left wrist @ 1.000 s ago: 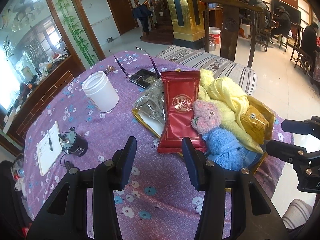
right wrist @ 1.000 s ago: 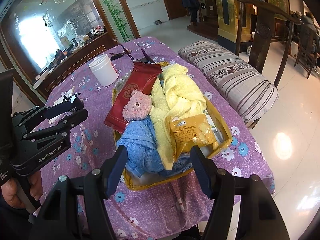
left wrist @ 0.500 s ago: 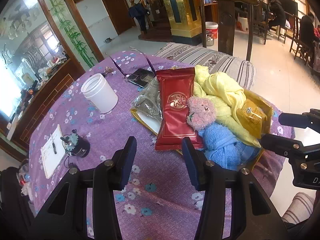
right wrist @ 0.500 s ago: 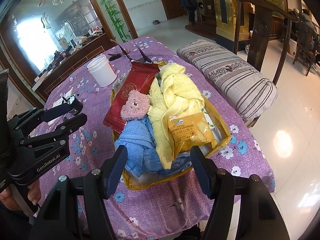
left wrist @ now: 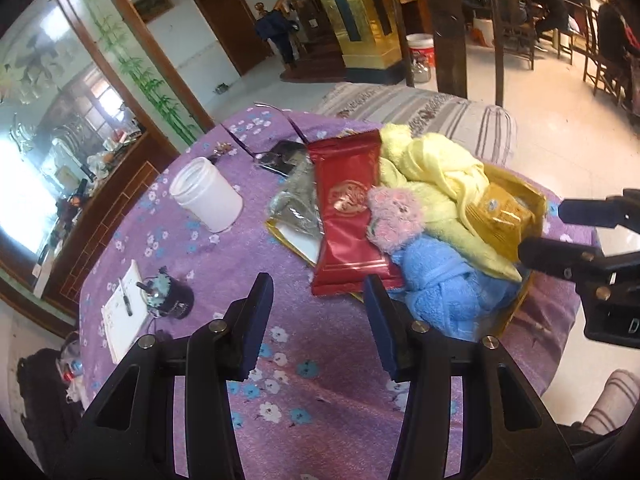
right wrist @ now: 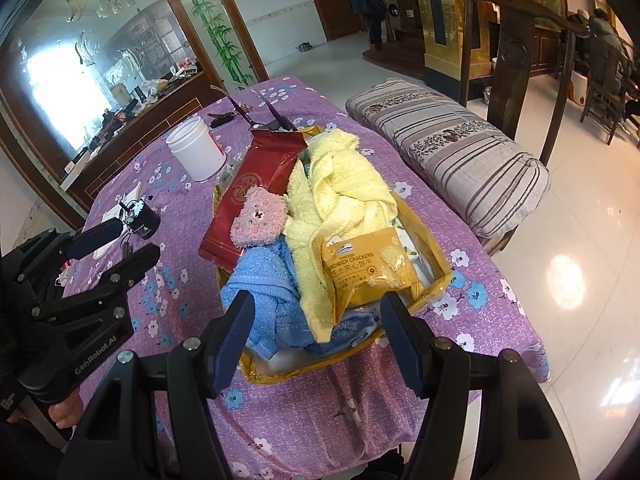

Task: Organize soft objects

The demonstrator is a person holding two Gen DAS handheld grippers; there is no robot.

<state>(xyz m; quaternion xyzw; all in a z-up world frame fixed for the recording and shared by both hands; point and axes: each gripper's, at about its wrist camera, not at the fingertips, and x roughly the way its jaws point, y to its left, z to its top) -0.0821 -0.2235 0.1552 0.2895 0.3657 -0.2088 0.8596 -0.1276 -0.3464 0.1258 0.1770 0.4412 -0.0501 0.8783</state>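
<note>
Left claw (left wrist: 318, 306) and right claw (right wrist: 316, 320), both parted and empty, hover near the shallow gold tray (right wrist: 434, 236) holding a fluffy blue towel (right wrist: 266, 280) on the purple floral surface (right wrist: 192, 320).

Bare tablecloth (left wrist: 320, 380) nearside; piled tray (right wrist: 434, 216) (overflowing) blocks beyond

Fluffy terry cloth: yellow towel (right wrist: 344, 184), blue towel (right wrist: 264, 280); glossy foil red packet (right wrist: 256, 184); matt plastic white jar (right wrist: 196, 152)

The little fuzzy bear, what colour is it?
Pink. The little fuzzy bear shows best in the right wrist view.
</note>
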